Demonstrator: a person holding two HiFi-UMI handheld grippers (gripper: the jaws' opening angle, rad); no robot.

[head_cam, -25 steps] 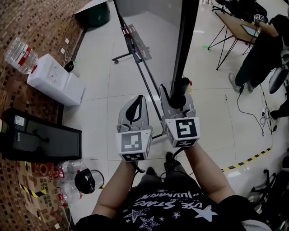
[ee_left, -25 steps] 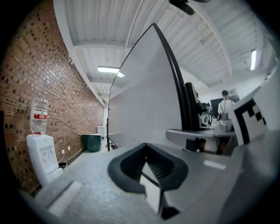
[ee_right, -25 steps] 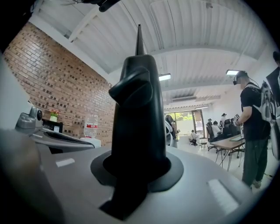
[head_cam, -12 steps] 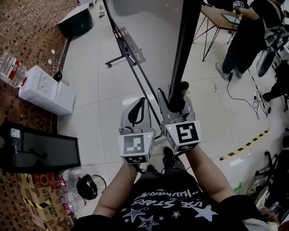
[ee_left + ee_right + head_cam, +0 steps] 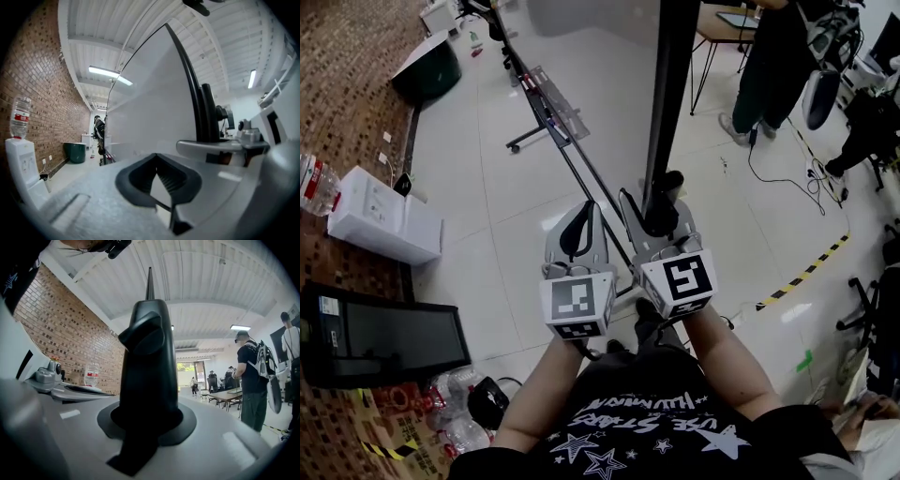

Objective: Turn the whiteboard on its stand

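Your right gripper (image 5: pixel 662 199): jaws were clamped narrow on the black upright edge frame (image 5: pixel 671 94) of the large white whiteboard (image 5: pixel 581 42), long axis vertical, panel running away ahead-left. Your left gripper (image 5: pixel 584 217): jaws together, empty, just beside.

The whiteboard (image 5: pixel 581 47) and its black edge frame (image 5: pixel 668 103) rose straight ahead and blocked the way forward. The right tongs (image 5: pixel 656 202) were clamped on that frame. The left tongs (image 5: pixel 581 220) hung just beside them, closed on nothing and clear of the board. Below, the stand's floor rail (image 5: pixel 581 173) and the pen tray (image 5: pixel 555 98) ran off to the left front. Beyond them the floor (image 5: pixel 478 187) lay open as far as the water dispenser (image 5: pixel 380 220) and the black case (image 5: pixel 380 333) along the brick wall (image 5: pixel 347 84). On the right the floor was free up to a trailing cable (image 5: pixel 787 178), a standing person (image 5: pixel 764 66) and a folding table (image 5: pixel 722 19).
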